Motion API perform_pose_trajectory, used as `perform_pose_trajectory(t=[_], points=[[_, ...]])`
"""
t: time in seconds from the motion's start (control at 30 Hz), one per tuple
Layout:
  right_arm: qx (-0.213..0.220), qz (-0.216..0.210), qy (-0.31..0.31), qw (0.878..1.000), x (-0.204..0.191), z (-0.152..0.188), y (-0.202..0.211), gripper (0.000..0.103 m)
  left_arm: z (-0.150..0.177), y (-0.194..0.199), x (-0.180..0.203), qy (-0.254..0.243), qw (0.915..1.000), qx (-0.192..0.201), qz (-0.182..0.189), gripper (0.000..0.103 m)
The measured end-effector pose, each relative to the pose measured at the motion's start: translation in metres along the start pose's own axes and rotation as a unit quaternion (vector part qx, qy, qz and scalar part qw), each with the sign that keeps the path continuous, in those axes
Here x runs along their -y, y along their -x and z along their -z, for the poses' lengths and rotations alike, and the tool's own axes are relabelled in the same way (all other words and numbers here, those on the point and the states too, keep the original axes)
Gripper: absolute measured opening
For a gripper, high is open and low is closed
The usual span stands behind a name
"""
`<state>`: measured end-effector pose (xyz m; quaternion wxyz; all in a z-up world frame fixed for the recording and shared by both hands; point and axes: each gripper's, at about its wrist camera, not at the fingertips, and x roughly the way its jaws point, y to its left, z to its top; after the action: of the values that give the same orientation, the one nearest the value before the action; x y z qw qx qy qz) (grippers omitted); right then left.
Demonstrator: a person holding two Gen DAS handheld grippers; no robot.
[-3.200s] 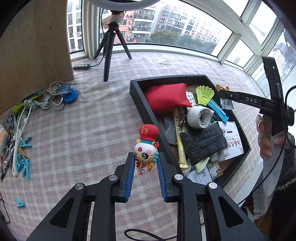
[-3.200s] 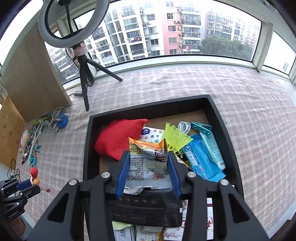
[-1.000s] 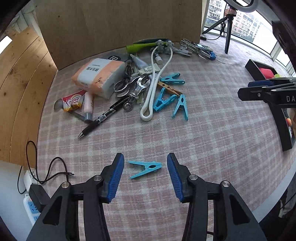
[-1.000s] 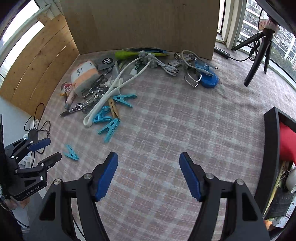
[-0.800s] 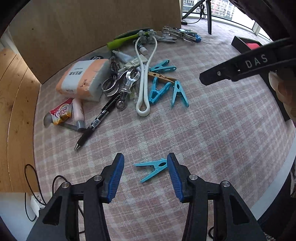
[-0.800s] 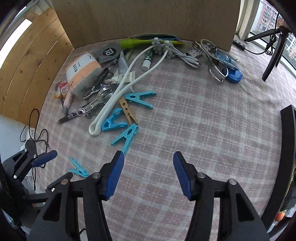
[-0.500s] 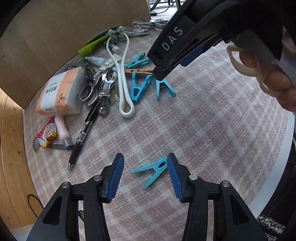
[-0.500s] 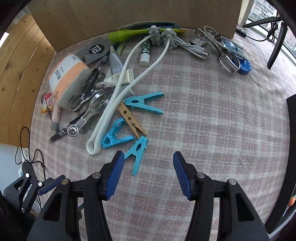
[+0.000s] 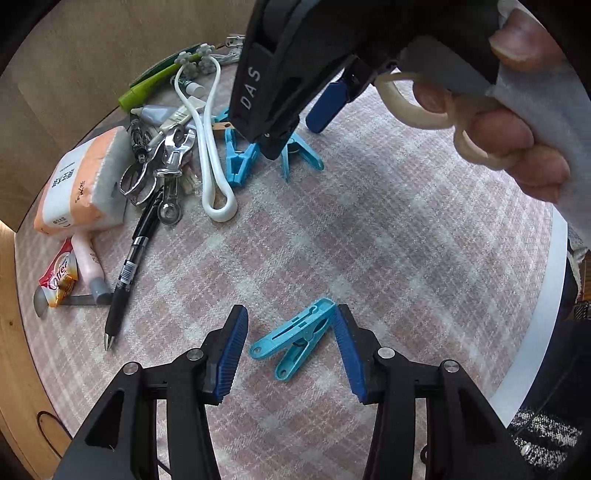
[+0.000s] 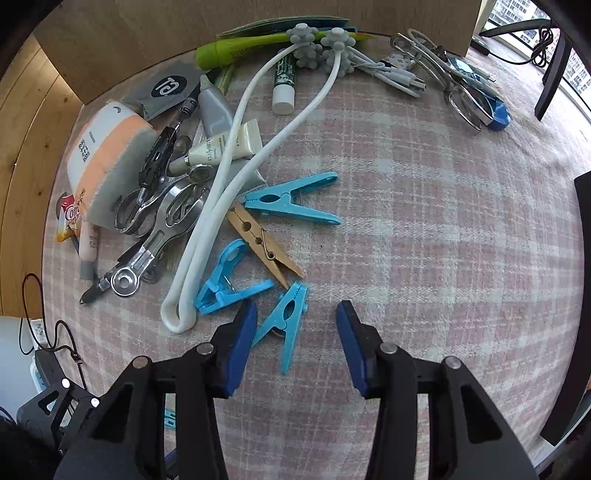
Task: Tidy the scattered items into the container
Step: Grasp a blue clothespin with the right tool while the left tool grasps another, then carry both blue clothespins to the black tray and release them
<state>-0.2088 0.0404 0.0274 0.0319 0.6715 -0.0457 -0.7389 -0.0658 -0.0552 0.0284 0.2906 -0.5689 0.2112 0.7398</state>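
Observation:
My left gripper is open, low over the checked cloth, with a lone light blue clothes peg lying between its fingers, close to the right one. My right gripper is open too, and another blue peg lies between its fingers, near the left one. In the left wrist view the right gripper comes down over the pile from above. Two more blue pegs and a wooden peg lie just beyond. The black container shows only as an edge at the right.
A pile of items lies at the back left: a tissue pack, a white looped massager, metal clips, a pen, tubes, a green tool, cables and scissors. A wooden board stands behind. The table edge is at the right.
Both grippers have dropped lower and closer to the pegs. The right gripper has moved in over the pile and now fills the top of the left wrist view. Both stay open.

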Motion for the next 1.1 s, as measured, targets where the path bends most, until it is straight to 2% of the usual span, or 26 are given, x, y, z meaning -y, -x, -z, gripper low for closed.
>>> perform_pose_trajectory(t=[0.17, 0.23, 0.33, 0.37, 0.53, 0.67, 0.73, 0.87, 1.1], points=[[0.003, 0.019, 0.014, 1.0, -0.01, -0.003, -0.001, 0.038, 0.004, -0.008, 0.006, -0.008, 0.9998, -0.015, -0.008, 0.045], [0.004, 0.022, 0.016, 1.0, -0.018, -0.003, -0.002, 0.033, 0.004, -0.007, 0.007, -0.008, 0.9998, -0.013, -0.009, 0.041], [0.007, 0.026, 0.016, 0.999, -0.016, -0.001, 0.0, 0.022, 0.001, -0.006, 0.008, 0.0, 0.9998, -0.014, -0.016, 0.02], [0.006, 0.026, 0.015, 1.0, -0.014, 0.0, 0.0, 0.019, 0.0, -0.006, 0.009, 0.004, 0.9996, -0.016, -0.021, 0.019], [0.002, 0.002, 0.008, 1.0, -0.002, 0.003, 0.004, 0.019, -0.002, -0.002, 0.013, 0.039, 0.9985, -0.012, -0.036, 0.019], [0.01, -0.008, 0.0, 1.0, 0.014, 0.008, 0.011, 0.019, -0.005, 0.011, 0.012, 0.074, 0.9967, 0.006, -0.031, 0.019], [0.018, -0.009, 0.002, 1.0, 0.022, 0.011, 0.017, 0.019, -0.009, 0.016, 0.01, 0.09, 0.995, 0.01, -0.043, 0.019], [0.032, -0.019, -0.003, 0.999, 0.042, 0.016, 0.032, 0.019, -0.019, 0.024, 0.006, 0.132, 0.9903, 0.013, -0.041, 0.019], [0.064, -0.028, -0.008, 0.998, 0.109, 0.033, 0.065, 0.019, -0.049, 0.04, 0.02, 0.18, 0.9822, 0.037, -0.035, 0.019]])
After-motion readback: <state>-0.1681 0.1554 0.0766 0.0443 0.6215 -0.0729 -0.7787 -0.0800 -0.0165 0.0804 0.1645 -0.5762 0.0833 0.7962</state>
